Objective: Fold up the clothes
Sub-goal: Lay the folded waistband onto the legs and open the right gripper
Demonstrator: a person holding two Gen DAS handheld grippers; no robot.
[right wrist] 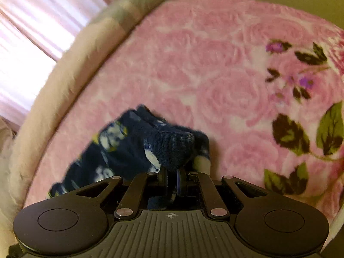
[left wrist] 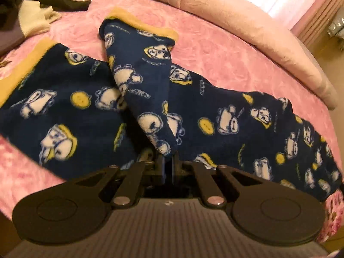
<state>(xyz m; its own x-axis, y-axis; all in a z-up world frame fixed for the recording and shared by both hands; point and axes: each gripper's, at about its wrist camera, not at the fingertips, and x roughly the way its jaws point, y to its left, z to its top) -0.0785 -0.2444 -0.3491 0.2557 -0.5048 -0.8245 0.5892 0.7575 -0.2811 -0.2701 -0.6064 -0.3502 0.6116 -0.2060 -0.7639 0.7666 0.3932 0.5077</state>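
**Both grippers clamped on the pyjama trousers, mid-fold on the bed**

Nearest the left wrist camera, the left gripper [left wrist: 168, 157] has its jaws together on a pinch of the fleece trousers [left wrist: 225, 116] — navy, printed with white cartoon figures and yellow buttons. One leg rises from that grip as a narrow ridge, its yellow cuff [left wrist: 146, 26] tipped toward the far side of the bed; the other leg lies flat beside it. The right gripper [right wrist: 172, 172] is likewise clamped on a bunched end of the same garment, which trails off to the left in its view.

The risk, as I judge it, lies in the small bites: thick fleece can slide out of a narrow pinch if either hand pulls hard, and uneven pulling would twist the leg so the fold lands crooked.

The bed carries a pink rose-patterned blanket [right wrist: 215, 64] — leaves and purple flowers near its right edge. A pale bolster [left wrist: 258, 32] lines the far edge, dark and cream clothes [left wrist: 32, 15] sit at the far left corner, and bright curtains [right wrist: 25, 32] hang beyond.
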